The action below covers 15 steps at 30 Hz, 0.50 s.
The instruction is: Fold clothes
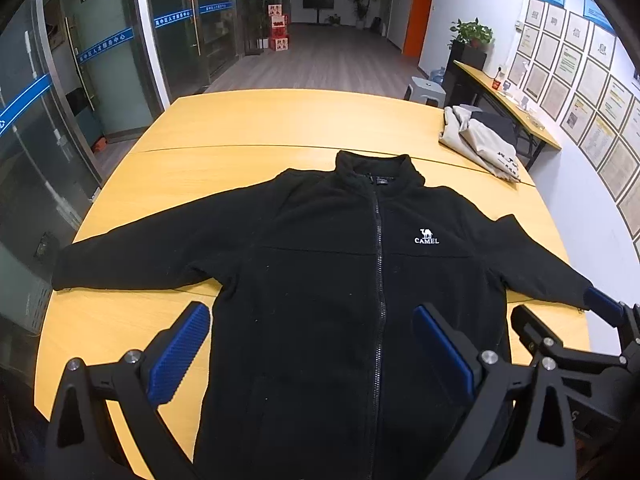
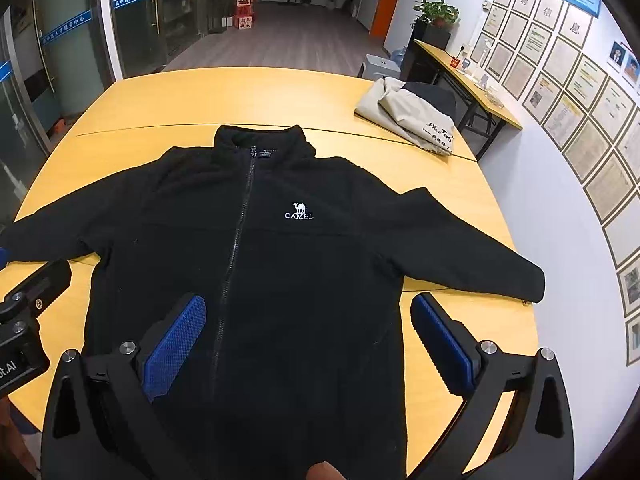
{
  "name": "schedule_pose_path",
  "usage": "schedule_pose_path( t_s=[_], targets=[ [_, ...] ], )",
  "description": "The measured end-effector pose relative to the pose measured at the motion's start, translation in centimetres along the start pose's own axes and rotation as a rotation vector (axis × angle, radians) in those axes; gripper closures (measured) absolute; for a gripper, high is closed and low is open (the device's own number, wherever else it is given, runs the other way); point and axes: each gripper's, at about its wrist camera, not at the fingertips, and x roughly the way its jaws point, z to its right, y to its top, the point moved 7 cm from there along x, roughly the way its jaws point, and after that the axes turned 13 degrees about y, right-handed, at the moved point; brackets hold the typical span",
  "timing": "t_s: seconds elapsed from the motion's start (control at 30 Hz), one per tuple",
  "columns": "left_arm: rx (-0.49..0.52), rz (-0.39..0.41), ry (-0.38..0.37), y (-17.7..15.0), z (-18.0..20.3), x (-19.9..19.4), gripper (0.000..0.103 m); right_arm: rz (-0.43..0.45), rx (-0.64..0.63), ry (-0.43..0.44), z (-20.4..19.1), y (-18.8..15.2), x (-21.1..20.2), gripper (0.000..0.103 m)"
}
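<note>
A black fleece jacket (image 1: 320, 272) with a white CAMEL logo lies flat and zipped on the yellow table (image 1: 260, 128), both sleeves spread sideways. My left gripper (image 1: 312, 344) hovers open over its lower left half, blue pads wide apart with nothing between them. In the right wrist view the same jacket (image 2: 280, 248) fills the middle, and my right gripper (image 2: 308, 340) hangs open above its lower right half. The right gripper (image 1: 568, 320) also shows at the edge of the left wrist view, near the jacket's right cuff. The jacket's hem is hidden below both views.
A folded beige and dark garment (image 2: 412, 116) sits at the table's far right corner. A seam runs across the table (image 2: 160, 92) behind the collar. A side desk (image 2: 468, 76) and a wall of framed papers stand to the right; glass doors lie left.
</note>
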Motion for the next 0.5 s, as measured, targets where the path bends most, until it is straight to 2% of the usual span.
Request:
schedule_pose_path(
  t_s=[0.27, 0.37, 0.5],
  targets=[
    [0.011, 0.022, 0.042, 0.2, 0.6, -0.7, 0.000, 0.015, -0.011, 0.011, 0.2, 0.0, -0.1, 0.000],
    [0.000, 0.031, 0.023, 0.1, -0.4, -0.9, 0.000, 0.006, -0.009, 0.019, 0.4, 0.0, 0.0, 0.000],
    [0.015, 0.032, 0.044, -0.4, 0.4, -1.6, 0.000, 0.002, -0.008, 0.023, 0.8, 0.1, -0.1, 0.000]
  ],
)
